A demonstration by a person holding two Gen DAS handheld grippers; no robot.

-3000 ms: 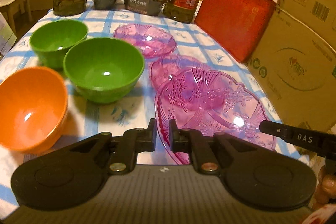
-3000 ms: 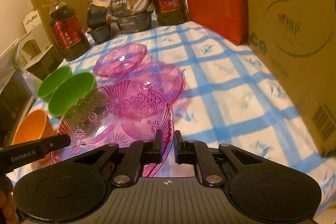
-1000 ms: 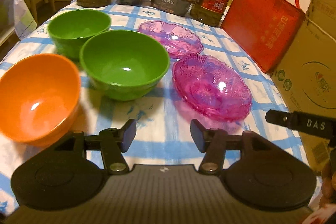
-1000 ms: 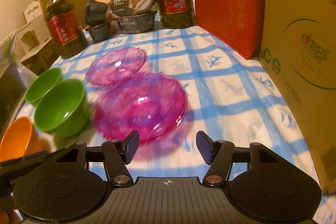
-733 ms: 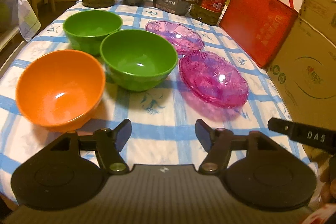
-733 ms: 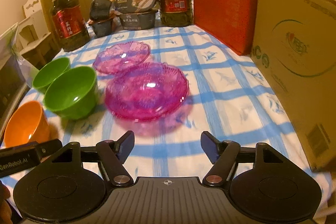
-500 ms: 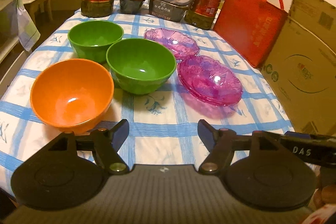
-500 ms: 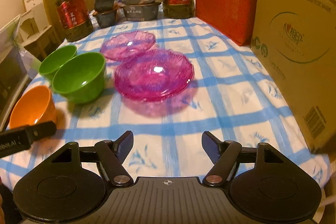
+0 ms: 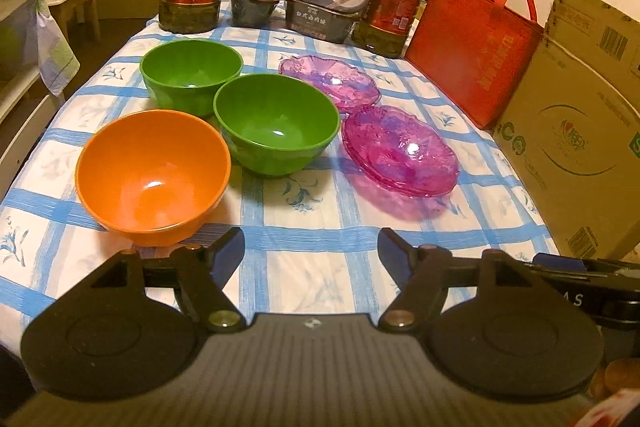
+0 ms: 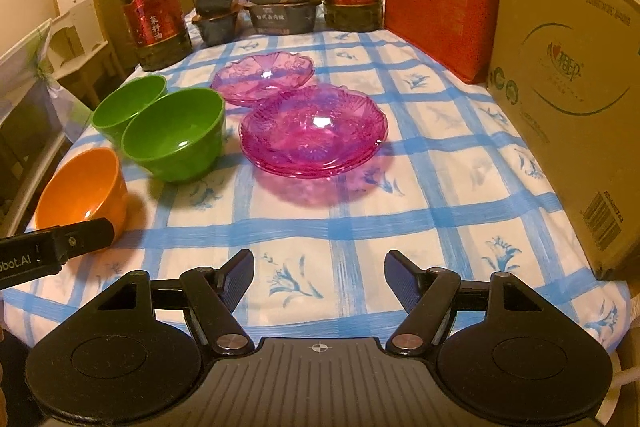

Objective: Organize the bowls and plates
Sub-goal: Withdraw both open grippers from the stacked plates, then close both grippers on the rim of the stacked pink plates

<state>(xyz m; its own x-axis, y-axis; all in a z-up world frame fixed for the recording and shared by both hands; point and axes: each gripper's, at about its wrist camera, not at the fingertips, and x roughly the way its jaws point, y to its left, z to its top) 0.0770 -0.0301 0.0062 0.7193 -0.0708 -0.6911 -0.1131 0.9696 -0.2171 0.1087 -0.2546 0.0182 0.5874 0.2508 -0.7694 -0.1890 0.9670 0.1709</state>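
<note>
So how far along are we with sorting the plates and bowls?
Partly done: two pink plates sit stacked, and one more pink plate lies apart behind them. Nothing is in hand; the left gripper and right gripper are open and empty. Left: that plate, plus nesting the orange bowl and both green bowls.

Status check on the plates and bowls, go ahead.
Left gripper and right gripper open, empty, jaws just widened. Pink plate stack nested; one pink plate separate behind. Three bowls unstacked. Nothing blocking.

A blue-checked tablecloth (image 9: 308, 263) covers the table, carrying an orange bowl (image 9: 152, 171), two green bowls (image 9: 276, 123), stacked pink glass plates (image 10: 314, 131), another pink plate (image 10: 262, 71), oil bottles (image 10: 154, 23), meal boxes (image 10: 284, 15).
</note>
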